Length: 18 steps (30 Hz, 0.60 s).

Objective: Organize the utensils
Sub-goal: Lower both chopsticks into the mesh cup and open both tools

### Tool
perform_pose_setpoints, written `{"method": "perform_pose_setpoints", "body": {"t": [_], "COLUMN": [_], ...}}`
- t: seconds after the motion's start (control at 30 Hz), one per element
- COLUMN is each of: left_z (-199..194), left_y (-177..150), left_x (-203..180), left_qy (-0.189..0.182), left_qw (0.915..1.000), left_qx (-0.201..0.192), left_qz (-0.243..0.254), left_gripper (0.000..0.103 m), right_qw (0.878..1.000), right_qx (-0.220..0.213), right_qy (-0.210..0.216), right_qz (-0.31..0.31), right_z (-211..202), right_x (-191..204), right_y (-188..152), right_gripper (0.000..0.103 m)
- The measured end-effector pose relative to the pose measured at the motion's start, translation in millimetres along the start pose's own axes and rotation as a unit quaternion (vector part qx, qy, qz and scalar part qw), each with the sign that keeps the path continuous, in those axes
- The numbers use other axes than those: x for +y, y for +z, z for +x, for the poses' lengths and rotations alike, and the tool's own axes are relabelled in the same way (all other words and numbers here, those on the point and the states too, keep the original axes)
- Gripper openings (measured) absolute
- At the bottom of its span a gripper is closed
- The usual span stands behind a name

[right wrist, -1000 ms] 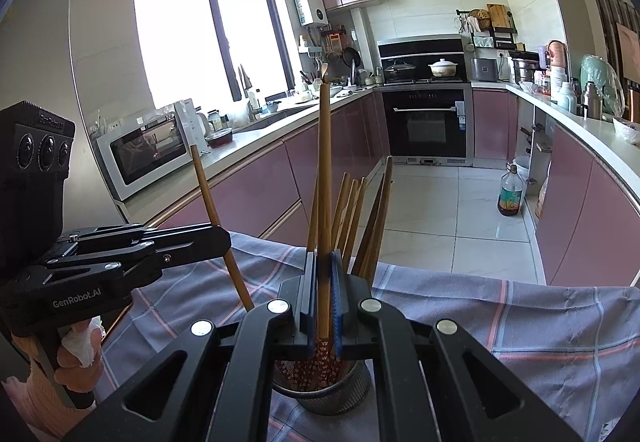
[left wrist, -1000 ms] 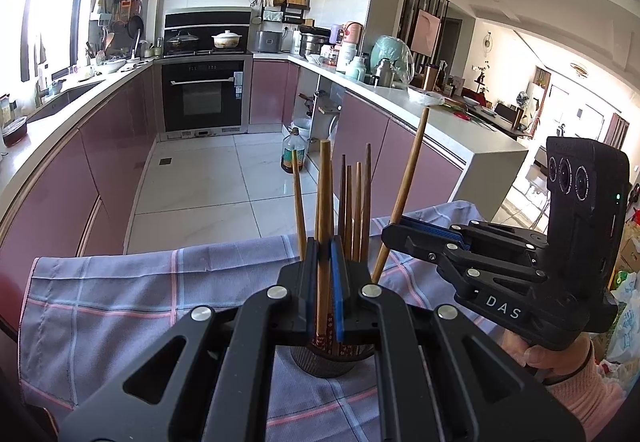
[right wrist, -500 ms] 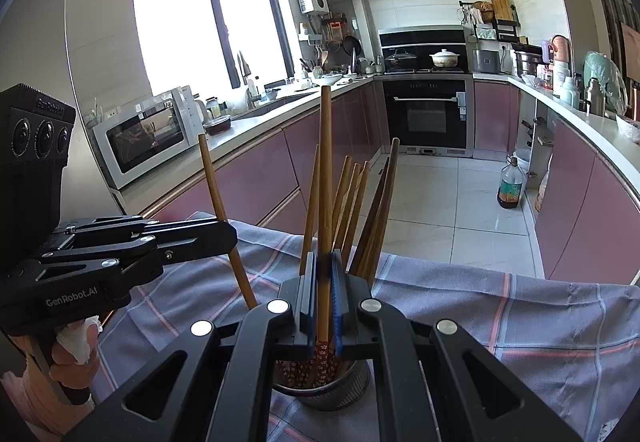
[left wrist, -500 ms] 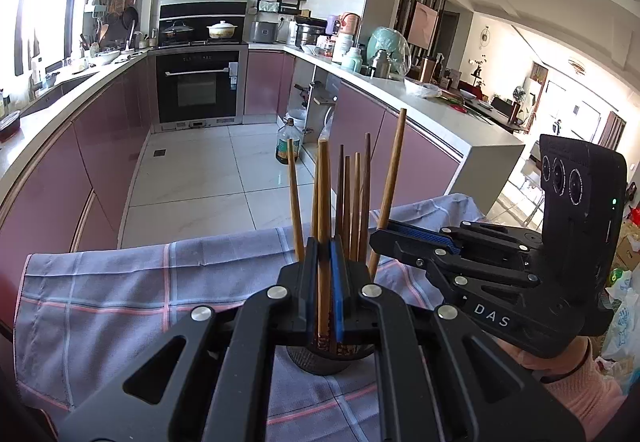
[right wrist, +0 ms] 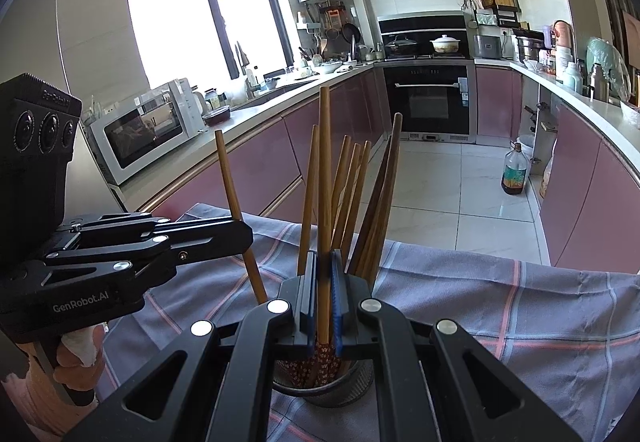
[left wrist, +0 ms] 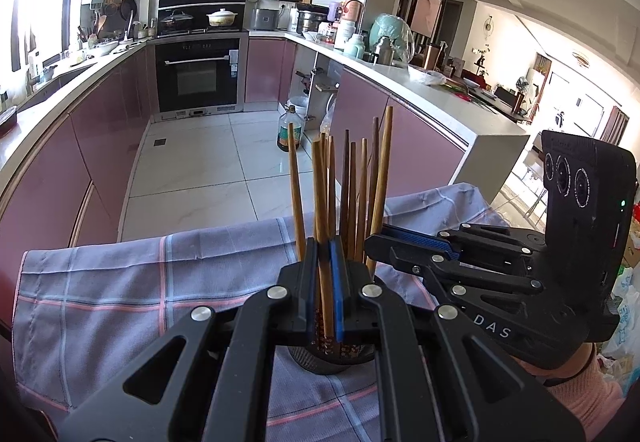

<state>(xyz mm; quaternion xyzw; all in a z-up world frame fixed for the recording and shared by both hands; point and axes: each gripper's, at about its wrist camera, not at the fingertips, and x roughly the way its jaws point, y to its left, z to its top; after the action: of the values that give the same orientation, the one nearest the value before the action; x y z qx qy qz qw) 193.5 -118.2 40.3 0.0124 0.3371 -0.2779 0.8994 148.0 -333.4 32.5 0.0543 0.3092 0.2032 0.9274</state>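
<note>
A round metal utensil holder (left wrist: 328, 356) (right wrist: 328, 388) stands on a grey-blue checked cloth (left wrist: 120, 282) and holds several wooden chopsticks (left wrist: 352, 194) (right wrist: 352, 194). My left gripper (left wrist: 323, 282) is shut on one chopstick (left wrist: 320, 202) whose lower end is inside the holder. My right gripper (right wrist: 324, 294) is shut on another chopstick (right wrist: 325, 178), also lowered into the holder. In the left wrist view the right gripper (left wrist: 378, 242) holds its chopstick (left wrist: 381, 178) from the right. In the right wrist view the left gripper (right wrist: 240, 234) holds its chopstick (right wrist: 234, 202) from the left.
The cloth (right wrist: 520, 306) covers a table whose far edge faces a kitchen floor (left wrist: 208, 162). Pink cabinets and counters run along both sides, with an oven (left wrist: 198, 78) at the back and a microwave (right wrist: 144, 130) on the left counter.
Both grippers have moved down with their chopsticks, so the sticks sit deeper in the holder. The right gripper's chopstick stands closer to the bundle than before.
</note>
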Motion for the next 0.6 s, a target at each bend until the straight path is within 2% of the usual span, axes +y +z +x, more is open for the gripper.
{"method": "perform_pose_setpoints", "body": {"t": [0.3, 0.6], "left_z": [9, 25], "left_y": [1, 2], "left_x": [0, 7], "left_qy": [0.022, 0.029], "left_qw": [0.9997, 0.9995], "left_qx": [0.002, 0.011], "left_qz": [0.0, -0.006], "left_gripper": [0.008, 0.008], "right_qw": [1.0, 1.0], "right_qx": [0.012, 0.015], "right_qy": [0.004, 0.003], "right_qz": [0.018, 0.025], "right_z": [10, 15], "right_x": [-8, -10], "right_y": [0, -2], "right_gripper": [0.005, 0.006]}}
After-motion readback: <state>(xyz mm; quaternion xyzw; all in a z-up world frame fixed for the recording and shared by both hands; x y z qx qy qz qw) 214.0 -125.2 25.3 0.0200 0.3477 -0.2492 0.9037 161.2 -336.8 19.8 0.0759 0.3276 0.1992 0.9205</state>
